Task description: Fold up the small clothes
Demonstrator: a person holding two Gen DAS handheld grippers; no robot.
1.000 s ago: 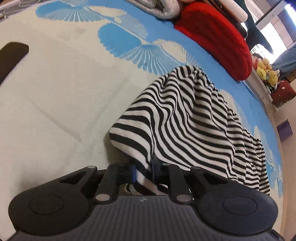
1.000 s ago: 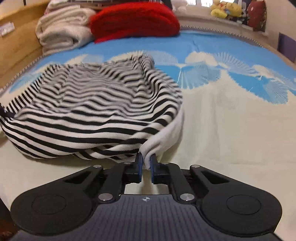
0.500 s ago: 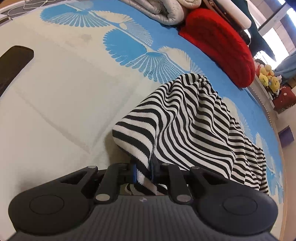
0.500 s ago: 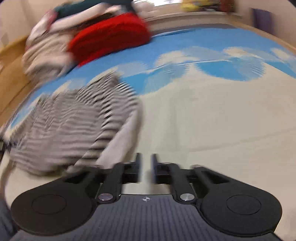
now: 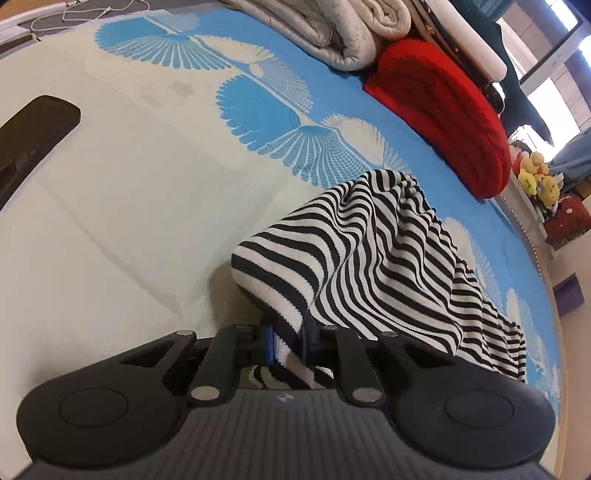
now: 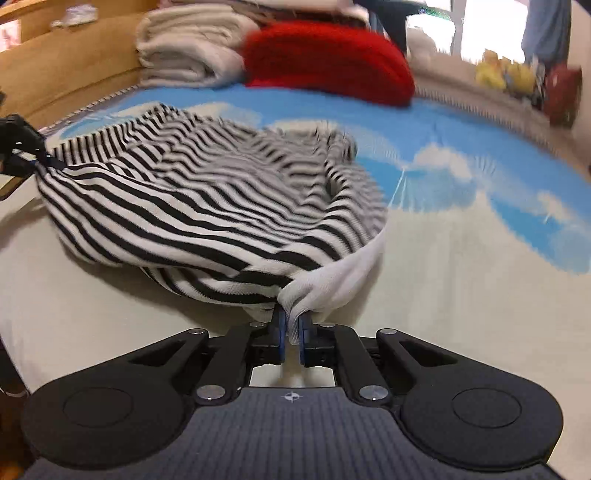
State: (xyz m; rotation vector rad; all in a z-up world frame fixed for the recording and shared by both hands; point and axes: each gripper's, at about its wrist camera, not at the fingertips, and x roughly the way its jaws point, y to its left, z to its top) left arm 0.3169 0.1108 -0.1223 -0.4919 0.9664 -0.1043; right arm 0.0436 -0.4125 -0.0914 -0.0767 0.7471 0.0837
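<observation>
A black-and-white striped knit garment (image 5: 388, 258) lies bunched on a cream and blue patterned bed cover (image 5: 129, 192). My left gripper (image 5: 287, 341) is shut on one white-edged corner of it and holds that corner slightly raised. In the right wrist view the same garment (image 6: 207, 199) stretches across the cover. My right gripper (image 6: 290, 328) is shut on its white hem at the opposite corner. The left gripper (image 6: 40, 158) also shows there at the far left, pinching the garment's other end.
A red folded blanket (image 5: 450, 110) and grey-white folded bedding (image 5: 332, 29) lie at the far side of the bed. Plush toys (image 5: 535, 181) sit on a ledge beyond. A dark flat object (image 5: 33, 136) lies at the left. A wooden headboard (image 6: 66, 74) stands behind.
The right gripper swung quickly and still grips the white hem, with the garment now spread in front of it. The left gripper has tilted its view farther up the bed, corner still held.
</observation>
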